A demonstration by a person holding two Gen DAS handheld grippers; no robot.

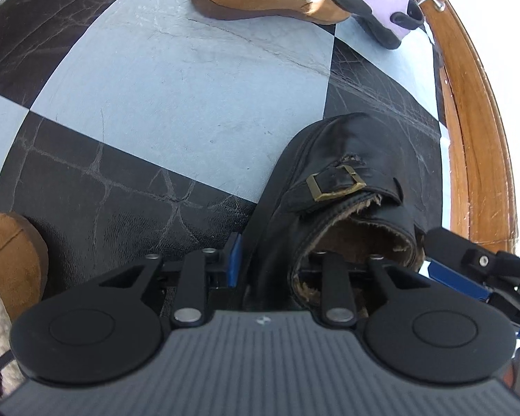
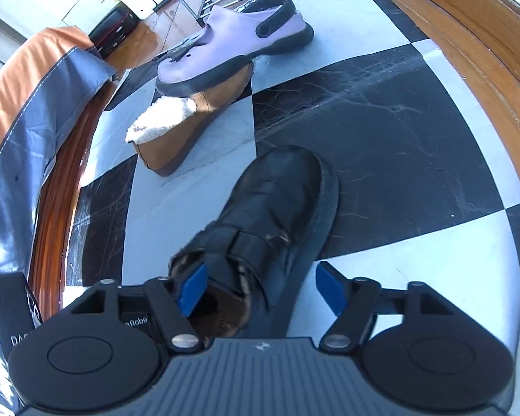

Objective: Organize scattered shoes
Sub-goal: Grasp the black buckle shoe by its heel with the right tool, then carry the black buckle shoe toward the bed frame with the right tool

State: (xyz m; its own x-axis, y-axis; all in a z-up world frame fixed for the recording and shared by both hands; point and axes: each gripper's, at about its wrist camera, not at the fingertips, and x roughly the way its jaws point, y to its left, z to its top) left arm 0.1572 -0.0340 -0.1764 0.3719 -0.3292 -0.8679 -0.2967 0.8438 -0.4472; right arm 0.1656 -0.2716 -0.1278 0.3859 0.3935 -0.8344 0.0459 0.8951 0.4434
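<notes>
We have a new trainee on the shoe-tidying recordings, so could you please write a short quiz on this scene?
1. True or false: the lilac clog lies flat on the checkered floor, touching no other shoe.
2. In the left wrist view, what sits on the strap of the black leather shoe? A) brass buckle B) white bow C) red zip
3. Is the right gripper open or shut?
Key: 1 false, its toe rests on the tan fleece-lined slipper. 2 A. 3 open, with one blue pad inside the mouth of the black strap shoe and the other outside it.
</notes>
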